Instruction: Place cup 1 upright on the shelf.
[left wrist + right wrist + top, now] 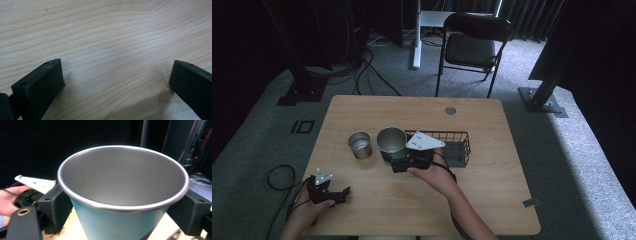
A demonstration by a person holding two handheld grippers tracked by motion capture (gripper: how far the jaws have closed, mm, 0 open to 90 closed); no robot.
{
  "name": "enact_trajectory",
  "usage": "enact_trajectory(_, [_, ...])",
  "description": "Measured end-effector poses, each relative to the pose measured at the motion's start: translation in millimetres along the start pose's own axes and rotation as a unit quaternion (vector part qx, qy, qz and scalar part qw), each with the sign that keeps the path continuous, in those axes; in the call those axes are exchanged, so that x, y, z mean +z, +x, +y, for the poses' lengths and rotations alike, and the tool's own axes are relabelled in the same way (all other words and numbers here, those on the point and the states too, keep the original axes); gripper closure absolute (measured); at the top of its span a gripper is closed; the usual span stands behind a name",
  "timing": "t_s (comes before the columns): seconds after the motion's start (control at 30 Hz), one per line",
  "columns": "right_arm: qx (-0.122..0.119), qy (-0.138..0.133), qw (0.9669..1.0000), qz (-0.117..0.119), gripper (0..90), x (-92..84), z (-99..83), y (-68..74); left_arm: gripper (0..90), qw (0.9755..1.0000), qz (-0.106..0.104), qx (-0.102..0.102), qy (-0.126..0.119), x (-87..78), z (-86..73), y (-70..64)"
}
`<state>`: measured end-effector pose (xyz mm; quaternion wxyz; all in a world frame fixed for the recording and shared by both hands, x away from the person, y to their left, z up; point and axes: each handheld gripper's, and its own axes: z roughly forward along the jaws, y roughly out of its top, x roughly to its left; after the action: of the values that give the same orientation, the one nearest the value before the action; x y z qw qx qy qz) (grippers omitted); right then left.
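This looks like a lab or recording studio rather than a home. A plain wooden worktop (412, 200) stands alone on grey carpet (562, 150), ringed by dark curtains (532, 15) that shut out the room behind. Black metal frame legs (542, 95) are bolted to floor plates at either side, probably a camera rig, though their tops run out of frame. Loose cables (367, 70) trail across the floor toward what seems to be electronic gear in the shadowed back. A black folding chair (472, 45) and a white stand post (417, 35) sit beyond the worktop.
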<state>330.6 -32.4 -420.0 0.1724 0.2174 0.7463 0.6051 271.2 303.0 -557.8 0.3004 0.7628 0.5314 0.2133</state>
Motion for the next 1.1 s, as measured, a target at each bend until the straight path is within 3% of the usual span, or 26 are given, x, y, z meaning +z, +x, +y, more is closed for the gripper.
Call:
enact_trajectory(0.17, [-0.001, -0.003, 0.9998, -0.019, 13.9, -8.7, 4.9, -9.6, 0.2, 1.0, 0.0, 0.0, 0.0, 0.0, 0.0, 0.0])
enact_trajectory(0.27, [0.0, -0.012, 0.9986, -0.051, 13.9, -20.0, 10.7, -23.0, 0.2, 1.0, 0.0, 0.0, -0.001, 0.1, -0.1, -0.1])
enact_trajectory(0.37, [0.003, -0.017, 0.9976, -0.067, 13.9, -26.2, 13.3, -31.4, 0.2, 1.0, 0.0, 0.0, -0.001, 0.1, -0.1, 0.0])
enact_trajectory(0.43, [0.004, -0.02, 0.9946, -0.102, 13.9, -36.4, 16.4, -44.0, 0.2, 1.0, 0.0, 0.0, 0.0, 0.1, 0.0, 0.0])
enact_trajectory(0.57, [0.007, -0.02, 0.9917, -0.127, 13.9, -44.8, 16.8, -53.9, 0.2, 1.0, 0.0, 0.0, -0.001, 0.1, 0.0, 0.0])
enact_trajectory(0.63, [0.01, -0.017, 0.9884, -0.151, 13.9, -51.7, 13.9, -62.2, 0.2, 1.0, 0.0, 0.0, -0.001, 0.1, 0.0, -0.1])
enact_trajectory(0.73, [0.012, -0.013, 0.9866, -0.162, 13.9, -55.6, 10.9, -66.9, 0.2, 1.0, 0.0, 0.0, -0.001, 0.1, -0.1, -0.1])
enact_trajectory(0.9, [0.018, -0.004, 0.9804, -0.196, 13.9, -63.5, -0.2, -78.5, 0.2, 1.0, 0.001, 0.0, 0.0, 0.1, 0.0, -0.1])
enact_trajectory(1.1, [0.025, 0.009, 0.975, -0.221, 13.9, -69.9, -13.9, -88.9, 0.2, 1.0, 0.0, 0.0, -0.001, 0.1, -0.1, -0.1])
